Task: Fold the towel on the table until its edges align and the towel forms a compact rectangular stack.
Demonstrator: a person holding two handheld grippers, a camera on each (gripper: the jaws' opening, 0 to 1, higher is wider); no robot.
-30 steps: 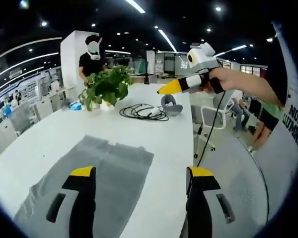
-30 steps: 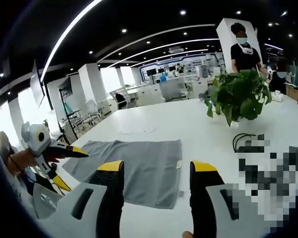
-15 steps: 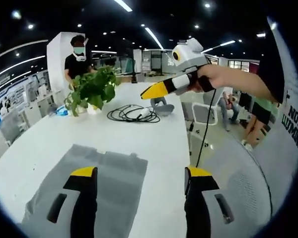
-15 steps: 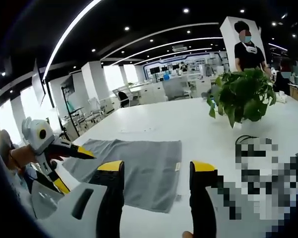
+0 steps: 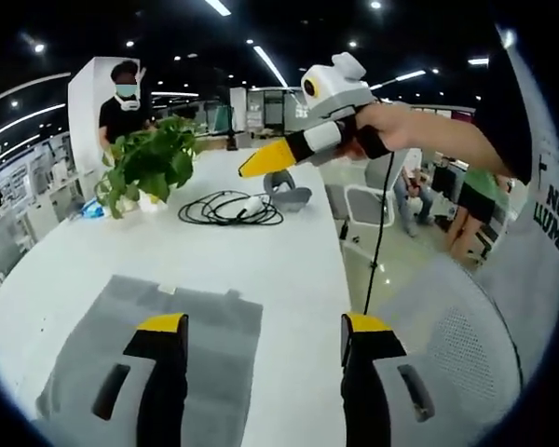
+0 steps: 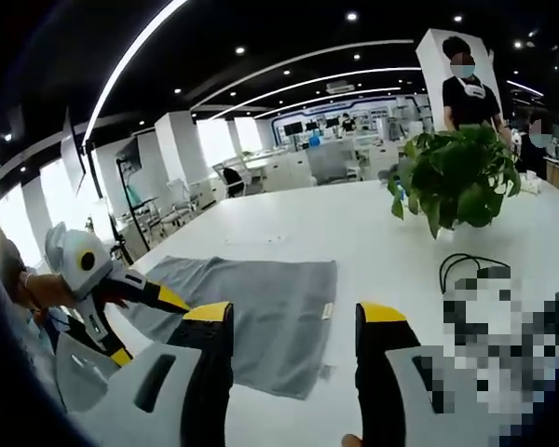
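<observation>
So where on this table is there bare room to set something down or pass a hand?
Bare white table lies between the flat grey towel and the potted plant, and along the towel's far edge. In the left gripper view, a strip runs between the towel and the table's edge. It is crowded around the plant, the coiled black cable and the grey object beside it.

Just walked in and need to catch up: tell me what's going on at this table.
A person holds a two-jaw gripper in each hand above a white table. A grey towel lies spread flat on it, not yet folded. The left gripper and right gripper are both open and empty, above the towel's near edge. A potted plant and a coiled black cable sit farther back.
</observation>
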